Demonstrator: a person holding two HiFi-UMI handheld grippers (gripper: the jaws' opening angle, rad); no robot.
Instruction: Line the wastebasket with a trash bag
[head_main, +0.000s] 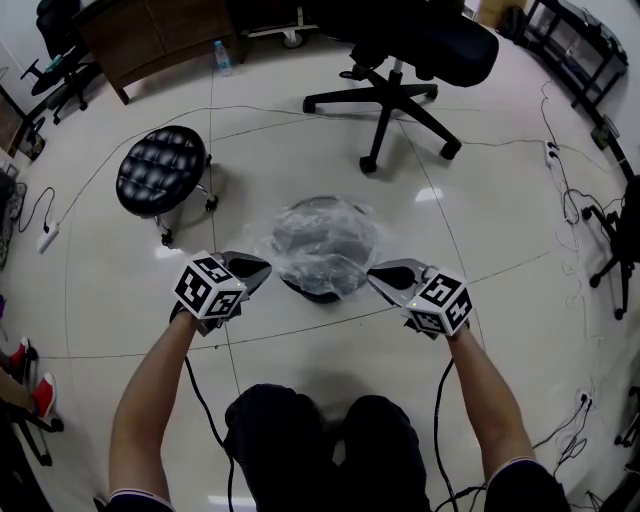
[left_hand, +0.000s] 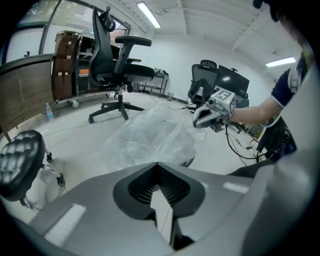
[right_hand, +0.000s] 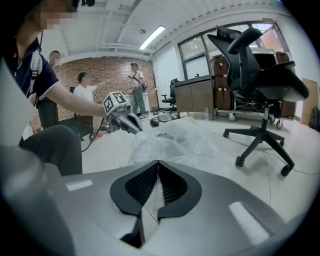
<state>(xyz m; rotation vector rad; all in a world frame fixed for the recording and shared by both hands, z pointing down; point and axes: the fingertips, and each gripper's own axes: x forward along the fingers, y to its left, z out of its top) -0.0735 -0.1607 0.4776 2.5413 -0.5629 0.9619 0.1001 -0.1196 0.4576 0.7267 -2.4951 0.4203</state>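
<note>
Wastebasket (head_main: 312, 293) sits on the floor at centre frame, dark and round, mostly hidden under the clear trash bag (head_main: 322, 240) draped across its mouth. The left gripper (head_main: 264, 267) and right gripper (head_main: 373, 276) flank it, each clamped on an opposite edge of the film (so thin the jaws look fully closed), seemingly stretching the opening to fit over the rim.

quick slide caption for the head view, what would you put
Clear trash bag held spread over the black wastebasket by the shut left gripper and right gripper.
</note>
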